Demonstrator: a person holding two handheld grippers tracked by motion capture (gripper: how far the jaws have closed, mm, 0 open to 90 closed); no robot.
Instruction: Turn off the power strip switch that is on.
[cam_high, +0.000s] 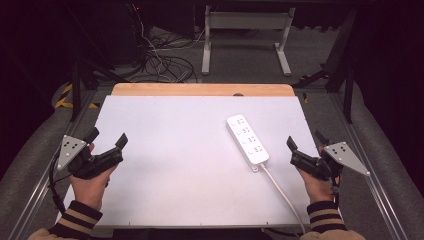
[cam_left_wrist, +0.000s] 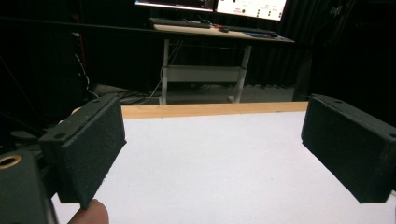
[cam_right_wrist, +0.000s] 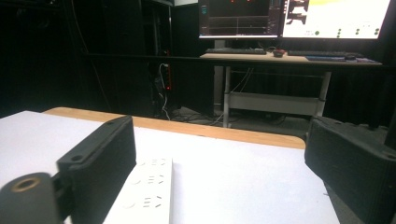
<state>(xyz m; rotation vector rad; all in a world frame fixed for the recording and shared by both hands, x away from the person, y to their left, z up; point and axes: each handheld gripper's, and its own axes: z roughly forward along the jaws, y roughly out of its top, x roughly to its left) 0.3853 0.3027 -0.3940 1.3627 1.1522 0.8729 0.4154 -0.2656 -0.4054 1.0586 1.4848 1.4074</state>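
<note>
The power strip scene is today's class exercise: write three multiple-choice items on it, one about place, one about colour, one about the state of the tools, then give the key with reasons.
1. Where does the power strip lie on the table?
A. near the left tool
B. toward the right side
C. on the wooden far edge

2. What colour is the power strip?
A. black
B. white
C. orange

3. How do the two tools stand?
A. both open and empty
B. both shut
C. right tool clamps the cord

Key: 1 B, it lies close to the right tool, far from the left tool. 2 B, its body and cord are white. 3 A, each tool's jaws stand wide apart with nothing between.
</note>
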